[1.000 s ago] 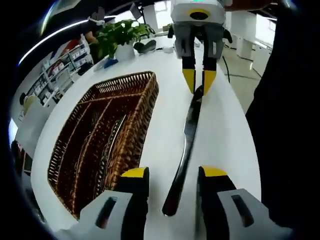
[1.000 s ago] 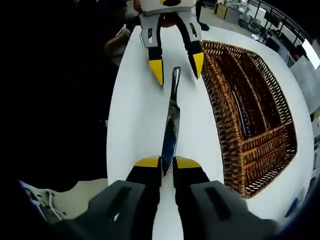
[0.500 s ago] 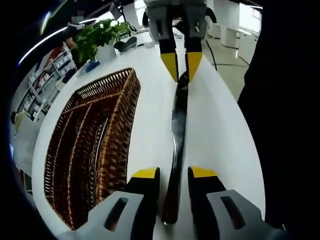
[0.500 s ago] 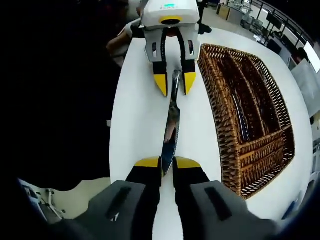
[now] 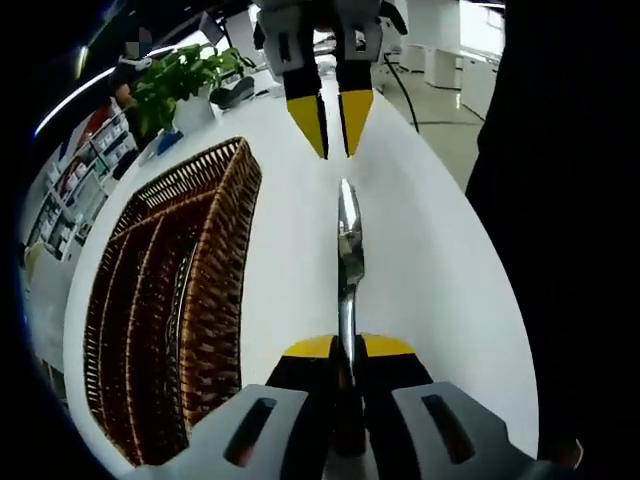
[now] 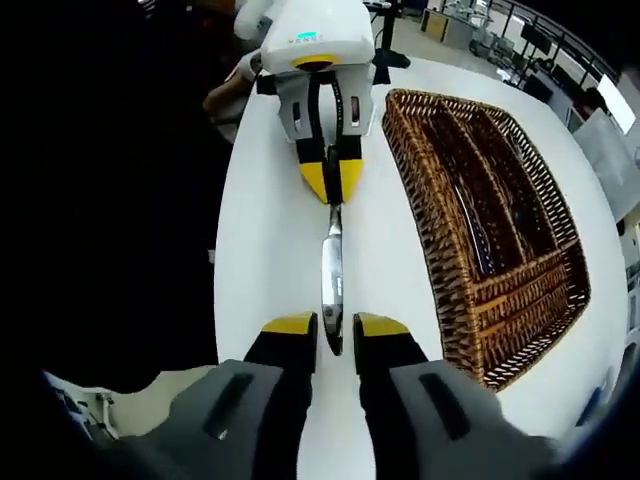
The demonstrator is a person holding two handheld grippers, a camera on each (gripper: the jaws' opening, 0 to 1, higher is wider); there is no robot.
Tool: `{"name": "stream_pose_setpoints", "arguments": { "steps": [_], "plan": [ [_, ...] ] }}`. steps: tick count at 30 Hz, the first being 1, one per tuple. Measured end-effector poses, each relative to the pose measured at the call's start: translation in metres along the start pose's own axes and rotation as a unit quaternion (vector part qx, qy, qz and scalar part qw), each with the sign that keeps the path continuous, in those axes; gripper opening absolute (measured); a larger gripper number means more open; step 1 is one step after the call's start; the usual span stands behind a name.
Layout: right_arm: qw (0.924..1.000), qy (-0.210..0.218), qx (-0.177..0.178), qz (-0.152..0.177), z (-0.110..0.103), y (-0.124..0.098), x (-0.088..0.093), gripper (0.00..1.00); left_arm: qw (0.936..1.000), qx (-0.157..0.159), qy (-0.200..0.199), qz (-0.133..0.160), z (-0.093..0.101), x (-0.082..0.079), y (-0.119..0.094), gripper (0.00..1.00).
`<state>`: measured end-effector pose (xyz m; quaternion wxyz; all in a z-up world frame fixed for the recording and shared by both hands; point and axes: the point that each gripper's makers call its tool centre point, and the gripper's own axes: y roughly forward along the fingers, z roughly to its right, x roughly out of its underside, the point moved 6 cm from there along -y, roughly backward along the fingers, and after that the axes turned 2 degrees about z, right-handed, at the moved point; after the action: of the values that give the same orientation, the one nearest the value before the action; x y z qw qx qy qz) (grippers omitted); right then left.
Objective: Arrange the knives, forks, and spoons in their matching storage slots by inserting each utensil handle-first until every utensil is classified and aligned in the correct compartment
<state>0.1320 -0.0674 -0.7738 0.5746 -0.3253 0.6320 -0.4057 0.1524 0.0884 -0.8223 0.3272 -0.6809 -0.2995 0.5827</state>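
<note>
A silver table knife hangs over the white table, pointing away from me. My left gripper is shut on its handle end. In the right gripper view the same knife runs from my left gripper down toward my right gripper. That gripper's jaws stand open on either side of the blade tip. Seen from the left gripper view, my right gripper sits a little beyond the knife's tip, apart from it. The brown wicker tray with long slots lies beside the knife, with a dark utensil in one slot.
A potted green plant and small items stand at the table's far end. The wicker tray takes up one side of the table. A person's dark clothing runs along the other edge. Shelves and office furniture lie beyond.
My left gripper closed on the knife's handle end. My right gripper, shut on the blade end before, opened and drew back from it.
</note>
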Motion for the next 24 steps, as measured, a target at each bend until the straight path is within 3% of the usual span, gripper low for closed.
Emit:
{"name": "stream_pose_setpoints", "arguments": {
  "steps": [2, 7, 12, 13, 14, 15, 16, 17, 20, 23, 24],
  "plan": [
    [0.9999, -0.013, 0.007, 0.002, 0.002, 0.000, -0.001, 0.19, 1.0000, 0.001, -0.004, -0.003, 0.000, -0.001, -0.001, 0.05],
    [0.9999, 0.012, 0.002, 0.006, 0.003, 0.005, 0.000, 0.27, 0.9997, 0.001, -0.018, -0.013, 0.003, -0.001, -0.001, 0.03],
    [0.9999, 0.010, -0.010, 0.003, -0.004, 0.017, 0.007, 0.31, 0.9990, 0.010, -0.042, -0.012, 0.008, -0.002, -0.004, 0.02],
    [0.9998, 0.012, -0.015, -0.001, -0.006, 0.020, 0.008, 0.30, 0.9984, 0.018, -0.054, 0.010, 0.011, -0.006, -0.008, 0.00],
    [0.9998, 0.012, -0.017, -0.002, -0.008, 0.022, 0.010, 0.30, 0.9966, -0.006, -0.080, 0.017, 0.005, -0.012, -0.008, 0.00],
    [0.9997, 0.012, -0.020, -0.003, -0.009, 0.024, 0.011, 0.30, 0.9989, -0.007, -0.046, -0.009, 0.001, -0.011, -0.008, 0.00],
    [0.9996, 0.016, -0.023, -0.001, -0.011, 0.028, 0.013, 0.31, 0.9996, -0.005, -0.026, 0.002, 0.001, -0.012, -0.008, 0.00],
    [0.9996, 0.017, -0.024, -0.002, -0.012, 0.029, 0.013, 0.31, 0.9989, 0.002, -0.046, -0.003, 0.002, -0.011, -0.008, 0.00],
    [0.9996, 0.014, -0.025, -0.007, -0.013, 0.033, 0.014, 0.31, 0.9989, -0.007, -0.045, -0.014, 0.004, -0.003, -0.007, 0.00],
    [0.9996, 0.026, -0.002, 0.005, -0.006, 0.032, 0.013, 0.30, 0.9985, -0.024, -0.048, 0.014, -0.002, -0.006, -0.011, 0.01],
    [0.9995, 0.028, 0.010, 0.006, -0.002, 0.033, 0.014, 0.30, 0.9978, -0.027, -0.059, 0.016, -0.004, -0.005, -0.011, 0.07]
  ]
}}
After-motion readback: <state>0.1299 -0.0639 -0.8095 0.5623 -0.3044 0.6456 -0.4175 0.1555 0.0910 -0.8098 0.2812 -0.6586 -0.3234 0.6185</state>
